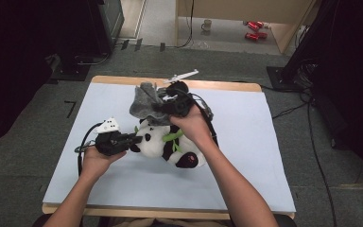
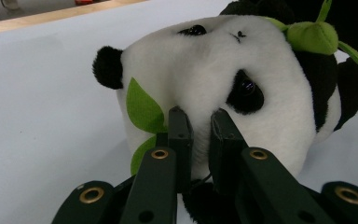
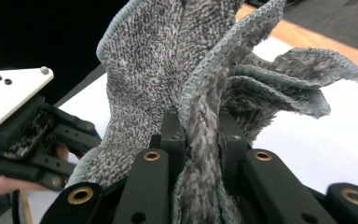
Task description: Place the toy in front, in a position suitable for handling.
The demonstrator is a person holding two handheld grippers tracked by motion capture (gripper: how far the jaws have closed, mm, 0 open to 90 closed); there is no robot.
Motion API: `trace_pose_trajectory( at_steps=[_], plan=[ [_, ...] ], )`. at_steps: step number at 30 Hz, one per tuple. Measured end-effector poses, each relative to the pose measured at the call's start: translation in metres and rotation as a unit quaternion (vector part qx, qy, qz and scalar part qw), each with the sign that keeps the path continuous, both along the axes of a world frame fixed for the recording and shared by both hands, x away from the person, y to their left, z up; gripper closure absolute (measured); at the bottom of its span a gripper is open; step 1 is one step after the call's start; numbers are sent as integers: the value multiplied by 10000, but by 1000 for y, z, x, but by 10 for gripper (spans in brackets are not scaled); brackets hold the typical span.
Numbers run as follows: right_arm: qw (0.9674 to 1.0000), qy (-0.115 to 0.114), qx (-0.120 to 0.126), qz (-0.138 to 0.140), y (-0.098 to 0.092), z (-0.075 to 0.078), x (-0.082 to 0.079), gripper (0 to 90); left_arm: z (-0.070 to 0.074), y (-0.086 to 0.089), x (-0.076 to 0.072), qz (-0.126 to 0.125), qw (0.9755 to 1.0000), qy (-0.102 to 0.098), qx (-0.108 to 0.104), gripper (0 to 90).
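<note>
seen from above: stuffed panda (image 1: 163, 142) lying on its side near the middle of a pale blue table (image 1: 246, 156), black and white with green felt leaves. left gripper (image 1: 131, 140) just left of the panda, jaws clamped on a pinch of white plush at the head. right gripper (image 1: 163, 105) just behind the panda and raised off the table, jaws clamped on a grey cloth (image 1: 144, 101), bunched and standing up above the panda's back. forearms reaching in from the near edge toward the panda.

along the left gripper (image 2: 200, 122): panda (image 2: 223, 74) face close up, one black ear, glossy eye, green leaf beside the jaws, fur squeezed between the pads (image 2: 179, 130).

along the right gripper (image 3: 204, 135): grey cloth (image 3: 168, 60), looped terry with a stitched paler hem, folds fanning upward from the pinch between the jaws. other gripper with its white plate at the left.

on the floor beyond the table from the panda: a mug (image 1: 207, 24) and red cans (image 1: 254, 29), print too small to read. no legible writing on panda or cloth.
</note>
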State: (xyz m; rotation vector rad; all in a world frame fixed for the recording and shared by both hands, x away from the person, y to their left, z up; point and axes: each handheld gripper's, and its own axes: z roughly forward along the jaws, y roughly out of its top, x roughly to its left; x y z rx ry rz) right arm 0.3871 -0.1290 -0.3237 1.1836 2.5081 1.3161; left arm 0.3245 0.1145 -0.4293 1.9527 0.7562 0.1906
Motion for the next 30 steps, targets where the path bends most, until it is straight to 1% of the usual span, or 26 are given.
trace_pose_trajectory(
  at_steps=[1, 2, 3, 4, 7, 9, 11, 12, 13, 15, 20, 24, 26, 28, 29, 30],
  plan=[
    [9999, 38, -85, 111, 15, -3, 3, 779, 0, -1, 0, 15, 10000, -8, 8, 819],
    [9999, 38, -85, 111, 15, -3, 3, 779, 1, -1, -1, 23, 10000, -16, 21, 819],
    [9996, 182, -109, 189, 26, -8, 6, 779, 1, -2, -1, 26, 10000, -23, 16, 820],
    [9996, 182, -109, 189, 26, -8, 6, 779, 1, -2, -1, 26, 10000, -24, 17, 820],
    [9989, 290, -238, 292, 39, -17, 8, 779, 1, -2, -1, 36, 10000, -28, 25, 820],
    [9977, 406, -403, 357, 47, -24, 8, 779, 2, -3, -2, 50, 10000, -46, 34, 820],
    [9962, 422, -632, 416, 51, -31, 9, 780, 2, -3, -2, 49, 10000, -36, 41, 821],
    [9957, 439, -698, 433, 51, -33, 9, 781, 1, -3, -2, 47, 10000, -10, 71, 820],
    [9951, 449, -755, 452, 48, -37, 10, 782, 0, -3, -1, 34, 10000, -3, 79, 820],
    [9949, 463, -786, 440, 47, -38, 10, 782, 0, -4, -1, 28, 10000, -3, 77, 820],
    [9939, 369, -992, 320, 34, -40, 13, 782, -1, -4, 0, 18, 9999, 93, 109, 819],
    [9943, 435, -964, 164, 20, -44, 17, 783, -2, -4, 0, 49, 9998, 137, 115, 819],
    [9937, 469, -1019, 74, 15, -46, 19, 783, -3, -4, 1, 66, 9998, 174, 108, 819],
    [9935, 545, -997, 0, 9, -49, 20, 783, -3, -3, 1, 66, 9997, 184, 119, 819],
    [9930, 554, -1039, -49, 4, -50, 22, 783, -3, -3, 1, 68, 9997, 193, 122, 819],
    [9930, 554, -1039, -49, 4, -50, 22, 783, -3, -3, 2, 70, 9997, 200, 121, 819]
  ],
)
